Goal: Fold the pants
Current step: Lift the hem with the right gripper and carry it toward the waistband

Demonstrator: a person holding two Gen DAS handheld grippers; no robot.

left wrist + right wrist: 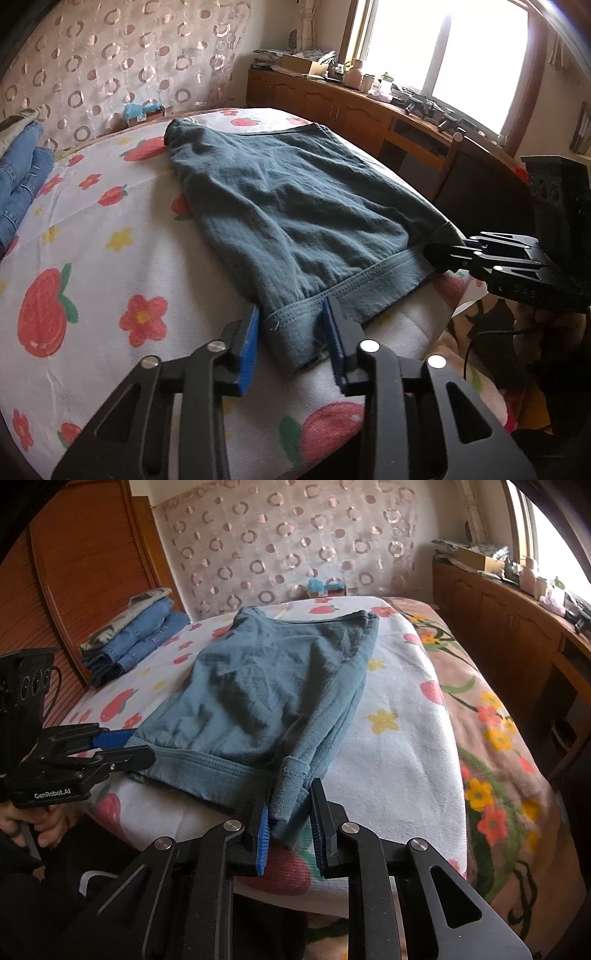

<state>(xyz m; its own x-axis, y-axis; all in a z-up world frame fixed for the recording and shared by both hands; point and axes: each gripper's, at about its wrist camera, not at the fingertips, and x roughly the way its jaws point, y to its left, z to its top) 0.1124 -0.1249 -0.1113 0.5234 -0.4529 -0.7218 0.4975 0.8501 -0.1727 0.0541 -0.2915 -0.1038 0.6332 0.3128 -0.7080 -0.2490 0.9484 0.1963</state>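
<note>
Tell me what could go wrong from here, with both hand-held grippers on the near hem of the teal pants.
1. The left hand-held gripper straddles only a thin corner of the teal pants; lifting may let it slip out.
2. The hem lies at the edge of the bed, so dropped fabric could slide off.
3. The cloth is wrinkled, so folding now may trap creases.

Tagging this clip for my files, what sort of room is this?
Most likely a bedroom at home: a bed under a flowered sheet, folded jeans stacked by it, and a cluttered wooden cabinet under the window.
</note>
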